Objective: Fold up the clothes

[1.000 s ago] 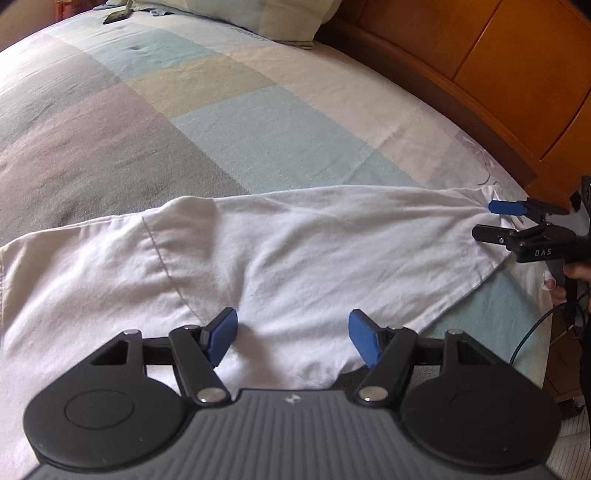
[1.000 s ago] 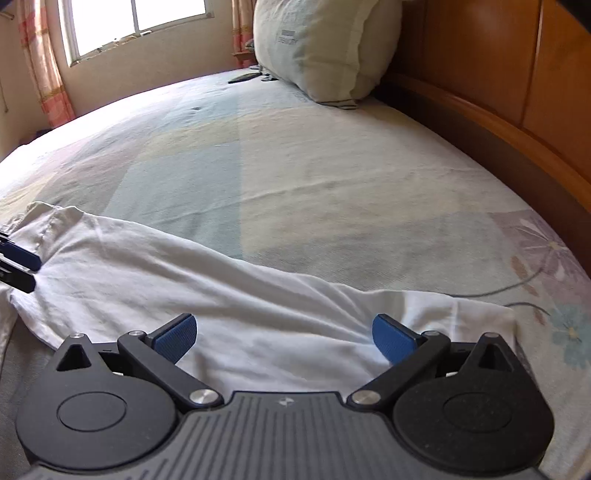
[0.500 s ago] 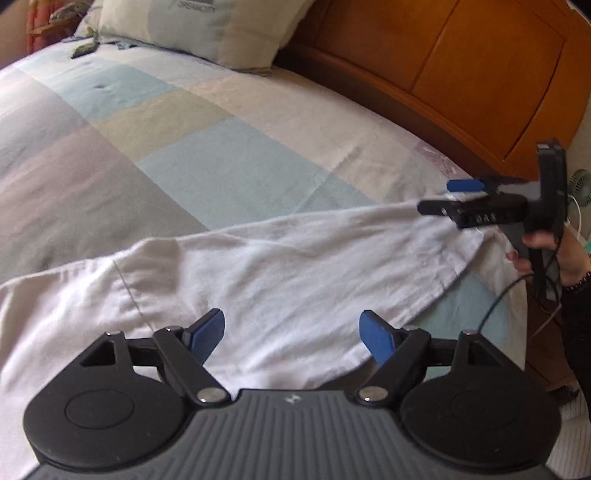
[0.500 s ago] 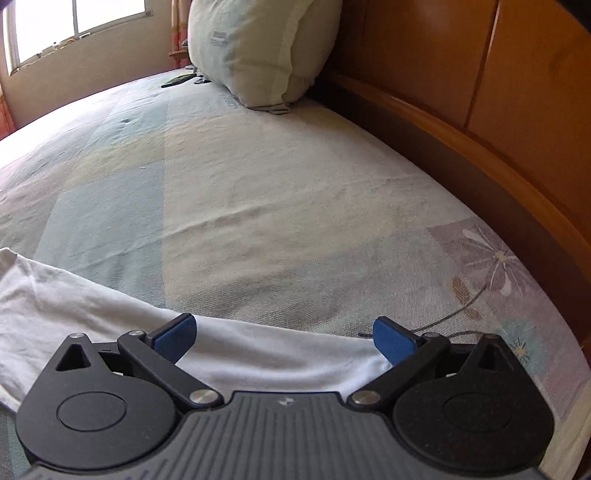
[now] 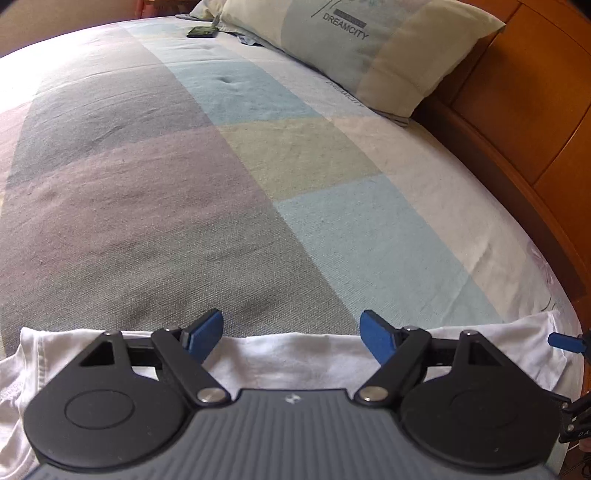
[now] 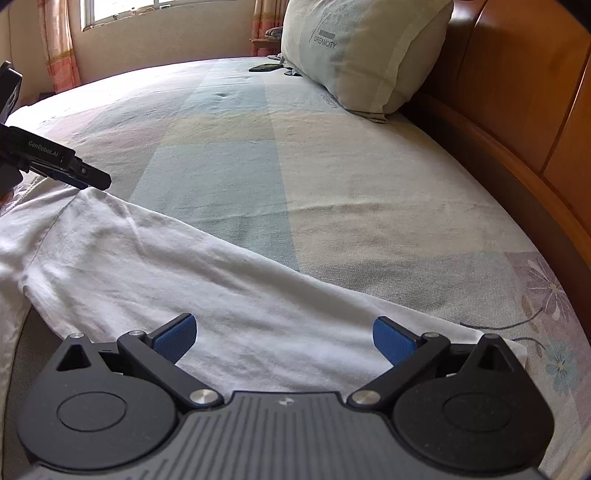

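Observation:
A white garment (image 6: 155, 258) lies flat on the bed, running from the left to the near right. Over its near part, my right gripper (image 6: 284, 339) stands open with only flat cloth under its blue pads. In the left wrist view the garment (image 5: 295, 354) shows as a strip along the bottom. My left gripper (image 5: 291, 338) is open over that strip's far edge, gripping nothing. The left gripper (image 6: 94, 179) also shows from the side at the garment's far left corner. One blue pad (image 5: 565, 341) of the right gripper shows at the right edge.
The bed carries a patchwork cover (image 5: 184, 203) in grey, blue and cream blocks. A large pillow (image 5: 369, 48) leans on the wooden headboard (image 5: 535, 129) at the far right. A dark phone (image 5: 201, 32) lies beside the pillow. A window (image 6: 122, 11) and curtains stand behind.
The left gripper's jaws widened, and its view swung up the bed, leaving only a strip of garment in it. The right view swung left, so more garment and the left gripper now show.

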`<state>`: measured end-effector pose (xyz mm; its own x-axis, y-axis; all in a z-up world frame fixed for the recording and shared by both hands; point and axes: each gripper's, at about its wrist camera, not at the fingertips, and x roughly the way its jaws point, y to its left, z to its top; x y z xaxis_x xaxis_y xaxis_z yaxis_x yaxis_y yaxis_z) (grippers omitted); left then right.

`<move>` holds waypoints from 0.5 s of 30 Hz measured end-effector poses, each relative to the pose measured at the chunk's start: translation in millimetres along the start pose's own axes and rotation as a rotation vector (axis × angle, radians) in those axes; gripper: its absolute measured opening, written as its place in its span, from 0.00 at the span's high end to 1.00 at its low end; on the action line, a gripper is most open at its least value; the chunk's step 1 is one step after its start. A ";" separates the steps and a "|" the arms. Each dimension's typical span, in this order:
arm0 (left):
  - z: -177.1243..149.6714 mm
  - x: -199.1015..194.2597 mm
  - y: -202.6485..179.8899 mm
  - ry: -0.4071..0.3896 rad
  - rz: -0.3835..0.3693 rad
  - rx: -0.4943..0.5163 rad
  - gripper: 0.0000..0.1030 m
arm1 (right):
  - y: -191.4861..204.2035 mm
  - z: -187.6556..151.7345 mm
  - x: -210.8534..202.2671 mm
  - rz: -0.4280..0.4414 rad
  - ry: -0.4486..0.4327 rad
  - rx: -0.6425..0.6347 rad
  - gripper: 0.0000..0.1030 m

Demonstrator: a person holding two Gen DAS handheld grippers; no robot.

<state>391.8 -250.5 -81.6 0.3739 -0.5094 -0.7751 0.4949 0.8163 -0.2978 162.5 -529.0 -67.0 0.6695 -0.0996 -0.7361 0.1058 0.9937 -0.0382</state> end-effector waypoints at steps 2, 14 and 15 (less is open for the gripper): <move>-5.8 -12.3 -0.8 0.010 -0.064 -0.022 0.21 | 3.8 0.2 -4.2 0.025 -0.012 -0.006 0.00; -19.9 14.8 -23.7 0.018 -0.018 0.022 0.20 | 60.8 17.8 32.7 0.101 0.007 -0.046 0.00; -21.5 9.2 -26.9 0.028 -0.023 0.041 0.20 | 62.3 13.3 39.3 0.078 0.036 -0.064 0.00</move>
<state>365.0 -271.2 -92.7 0.3405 -0.5196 -0.7837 0.5353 0.7923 -0.2927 205.3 -471.7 -89.3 0.6472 -0.0212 -0.7620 0.0066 0.9997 -0.0223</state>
